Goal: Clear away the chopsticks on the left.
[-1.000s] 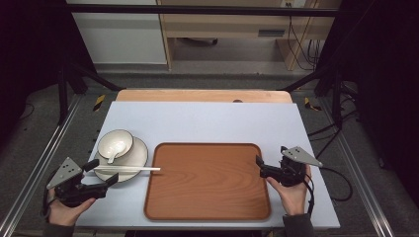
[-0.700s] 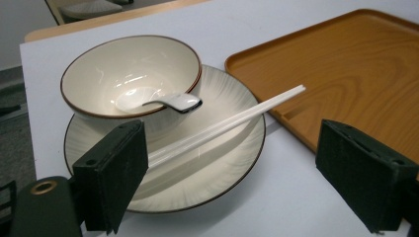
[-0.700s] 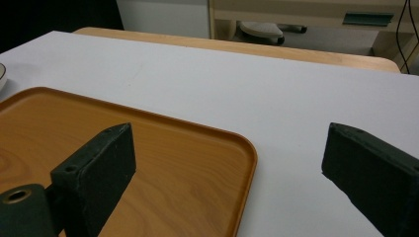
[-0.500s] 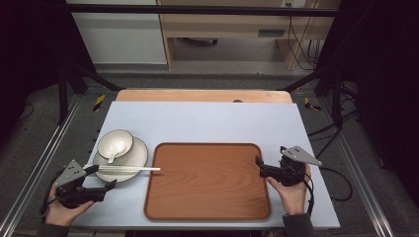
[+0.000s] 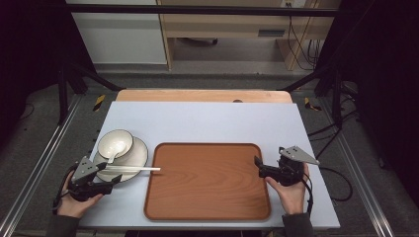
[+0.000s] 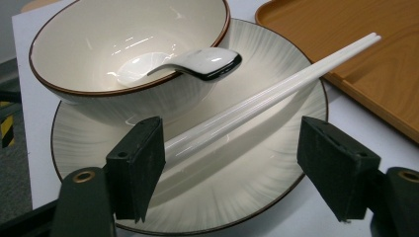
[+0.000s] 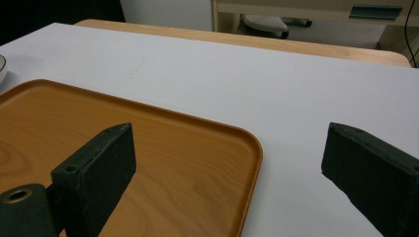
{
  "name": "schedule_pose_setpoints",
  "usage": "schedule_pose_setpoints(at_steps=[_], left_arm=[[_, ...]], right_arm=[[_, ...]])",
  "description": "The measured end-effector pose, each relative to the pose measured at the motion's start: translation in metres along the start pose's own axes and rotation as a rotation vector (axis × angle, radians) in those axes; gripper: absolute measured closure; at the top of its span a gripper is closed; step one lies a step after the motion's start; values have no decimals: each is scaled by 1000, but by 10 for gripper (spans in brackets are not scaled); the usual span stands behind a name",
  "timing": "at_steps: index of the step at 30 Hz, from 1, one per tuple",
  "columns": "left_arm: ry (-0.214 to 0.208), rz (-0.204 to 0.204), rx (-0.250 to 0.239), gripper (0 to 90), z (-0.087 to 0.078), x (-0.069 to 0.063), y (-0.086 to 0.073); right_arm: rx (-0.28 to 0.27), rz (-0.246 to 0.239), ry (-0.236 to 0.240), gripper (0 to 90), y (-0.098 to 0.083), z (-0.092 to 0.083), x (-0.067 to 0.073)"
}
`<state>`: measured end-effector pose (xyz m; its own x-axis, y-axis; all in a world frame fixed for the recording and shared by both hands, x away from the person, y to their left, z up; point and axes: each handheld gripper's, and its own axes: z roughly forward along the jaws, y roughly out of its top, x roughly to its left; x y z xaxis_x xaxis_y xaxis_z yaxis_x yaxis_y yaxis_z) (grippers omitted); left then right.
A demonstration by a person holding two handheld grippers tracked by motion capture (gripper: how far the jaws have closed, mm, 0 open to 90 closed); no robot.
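While the person's hands rest at the near edge of the white-topped bench (image 5: pixel 207 123), the left hand-held gripper (image 6: pixel 232 160) hangs with its jaws wide apart, gripping nothing, its left jaw just beside the pair of white chopsticks (image 6: pixel 276 89). These chopsticks lie across the round cream plate with a brown rim (image 6: pixel 276 163), their tips reaching out over the edge of the rectangular brown wooden tray (image 5: pixel 207 182). A cream bowl with a brown rim (image 5: pixel 115 144) sits on the plate's far side, with a white ceramic spoon (image 6: pixel 197 61) resting in it. Over the tray's right edge, the right hand-held gripper (image 7: pixel 227 173) also stands wide open and empty.
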<state>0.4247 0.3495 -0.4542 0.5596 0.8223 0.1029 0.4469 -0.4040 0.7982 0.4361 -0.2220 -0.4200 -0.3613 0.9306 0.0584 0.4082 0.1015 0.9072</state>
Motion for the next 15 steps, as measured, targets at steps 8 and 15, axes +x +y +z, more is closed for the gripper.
schedule_pose_setpoints(at_steps=[8,15], left_arm=[[9,3,12,309,6,2,-1],[23,-4,30,353,4,1,-2]], right_arm=[[4,0,3,65,0,0,0],[4,-2,1,65,0,0,0]])
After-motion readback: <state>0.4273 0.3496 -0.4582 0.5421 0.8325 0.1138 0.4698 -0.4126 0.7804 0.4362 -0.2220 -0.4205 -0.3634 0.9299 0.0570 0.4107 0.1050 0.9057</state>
